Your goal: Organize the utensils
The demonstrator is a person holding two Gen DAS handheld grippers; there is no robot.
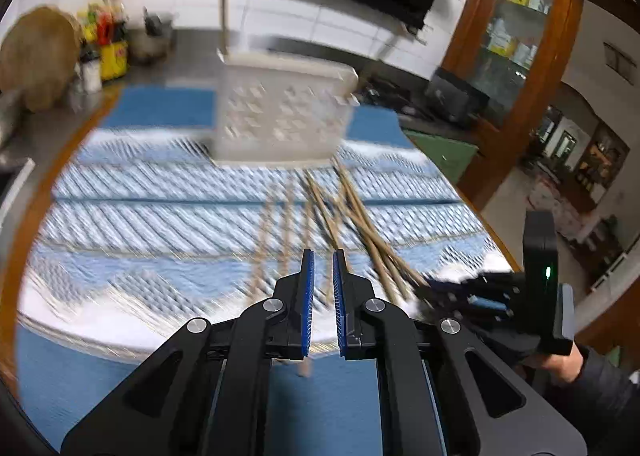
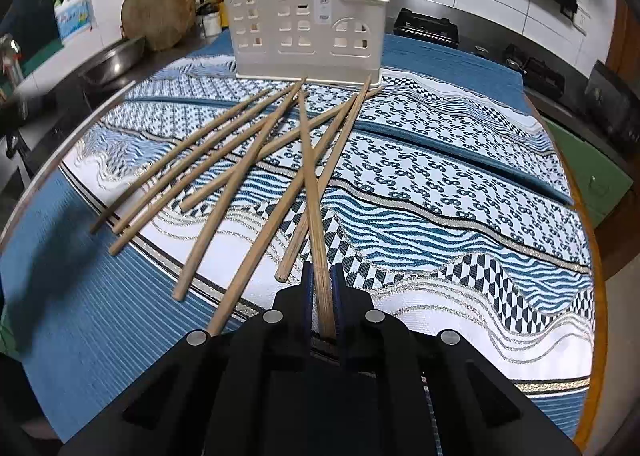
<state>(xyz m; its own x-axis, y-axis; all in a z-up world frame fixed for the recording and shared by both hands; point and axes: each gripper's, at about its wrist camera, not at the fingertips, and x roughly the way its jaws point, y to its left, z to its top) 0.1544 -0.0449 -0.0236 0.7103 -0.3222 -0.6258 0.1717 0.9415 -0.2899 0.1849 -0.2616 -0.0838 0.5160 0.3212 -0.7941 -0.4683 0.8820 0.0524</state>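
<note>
right hand-held gripper (image 2: 321, 280) clamps one long tan wooden chopstick (image 2: 311, 191); left hand-held gripper (image 1: 322, 268) slightly open, empty, facing far cream perforated plastic holder (image 1: 280, 111)

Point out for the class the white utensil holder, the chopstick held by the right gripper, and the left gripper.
white utensil holder (image 2: 304, 27), right wrist view, on its perforated front wall.
held chopstick (image 2: 310, 183), right wrist view, on its mid shaft.
left gripper (image 1: 323, 288), left wrist view, midway between its blue-padded fingertips.
</note>
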